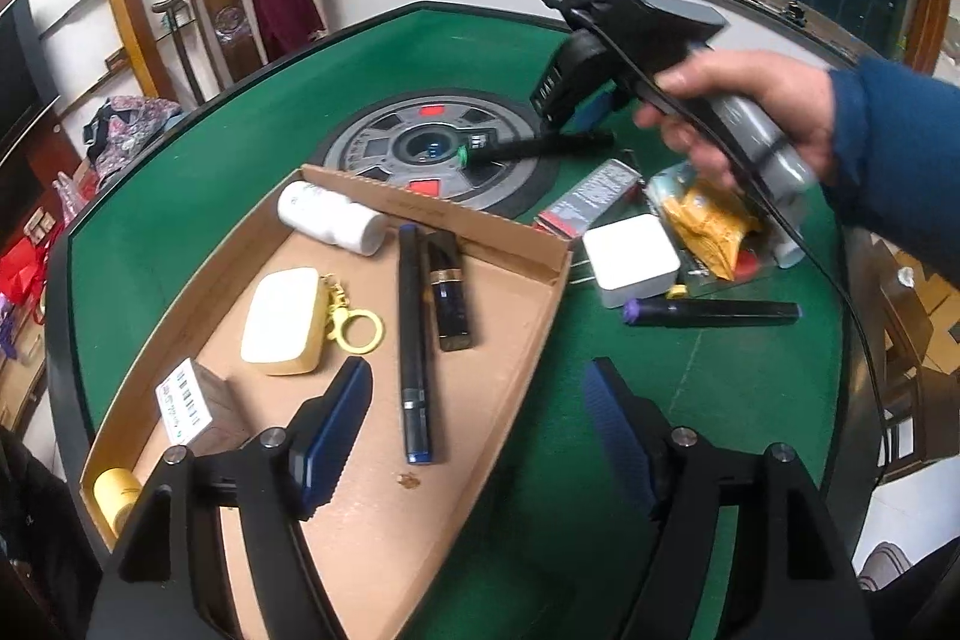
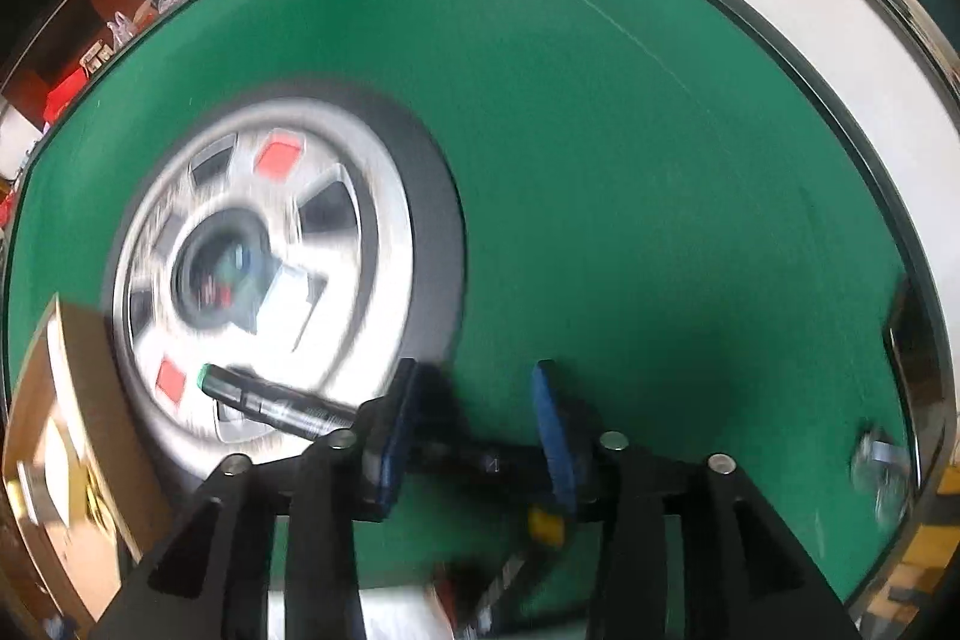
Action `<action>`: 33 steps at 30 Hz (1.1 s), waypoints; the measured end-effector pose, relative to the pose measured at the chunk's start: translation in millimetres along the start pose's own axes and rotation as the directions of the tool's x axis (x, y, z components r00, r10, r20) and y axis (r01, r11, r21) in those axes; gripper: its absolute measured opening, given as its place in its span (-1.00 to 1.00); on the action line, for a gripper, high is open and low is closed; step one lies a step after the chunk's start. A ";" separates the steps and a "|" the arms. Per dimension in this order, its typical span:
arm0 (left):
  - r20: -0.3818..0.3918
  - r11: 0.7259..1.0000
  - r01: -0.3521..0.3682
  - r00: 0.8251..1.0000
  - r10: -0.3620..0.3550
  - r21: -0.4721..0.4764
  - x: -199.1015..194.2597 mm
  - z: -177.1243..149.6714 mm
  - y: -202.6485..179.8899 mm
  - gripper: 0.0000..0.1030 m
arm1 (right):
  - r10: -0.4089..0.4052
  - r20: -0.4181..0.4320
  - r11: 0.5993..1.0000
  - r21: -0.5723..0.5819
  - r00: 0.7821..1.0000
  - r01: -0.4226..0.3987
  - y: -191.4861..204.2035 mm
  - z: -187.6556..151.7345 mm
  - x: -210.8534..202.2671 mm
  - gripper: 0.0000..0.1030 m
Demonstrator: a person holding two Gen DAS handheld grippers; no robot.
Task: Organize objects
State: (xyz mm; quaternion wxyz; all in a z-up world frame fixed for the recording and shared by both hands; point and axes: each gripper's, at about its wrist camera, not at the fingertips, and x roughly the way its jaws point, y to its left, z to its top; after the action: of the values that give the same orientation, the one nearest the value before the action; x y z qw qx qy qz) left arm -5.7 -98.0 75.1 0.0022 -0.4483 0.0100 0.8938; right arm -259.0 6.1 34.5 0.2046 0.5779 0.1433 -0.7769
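A black marker (image 2: 276, 403) with a green cap is found lying across the round hub of the tabletop (image 2: 600, 160), its long axis crosswise. The right claw (image 2: 474, 424) is seen partly open astride its far-right end, pads not pressing. The left claw (image 1: 474, 430) is held wide and empty near the cardboard tray (image 1: 528, 244), farther off.

No legible text is found in either view. A white label with barcode stripes and small print is seen on the brown box (image 1: 191, 403) in the cardboard tray (image 1: 384, 538); the characters are too small to be read. Print on the red-and-grey carton (image 1: 591, 197) on the green table (image 1: 744, 388) is blurred. Markings on the green-tipped marker (image 2: 273, 403) are smeared by motion.
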 end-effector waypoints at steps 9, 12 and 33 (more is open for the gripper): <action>-0.015 0.997 0.073 0.997 -0.072 0.030 -1.4 -8.0 -11.4 0.42 | -0.039 0.021 0.999 0.038 0.999 0.038 3.2 -81.7 -27.5 0.23; -0.021 0.996 0.084 0.996 -0.083 0.022 -4.5 -15.9 -10.9 0.43 | -0.037 0.028 0.999 0.032 0.999 0.036 5.8 -103.9 -35.3 0.27; -0.047 0.931 0.231 0.973 -0.227 0.283 1.4 -44.8 -98.9 0.43 | 0.255 0.118 0.946 0.176 0.960 -0.273 -97.6 -201.4 -157.6 0.05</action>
State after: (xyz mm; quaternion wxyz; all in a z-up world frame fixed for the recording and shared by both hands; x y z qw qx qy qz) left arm 30.7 0.0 45.6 0.1713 -0.4473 0.0869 0.8735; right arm -98.0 208.0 125.3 0.2573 0.5717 -0.0201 -0.7788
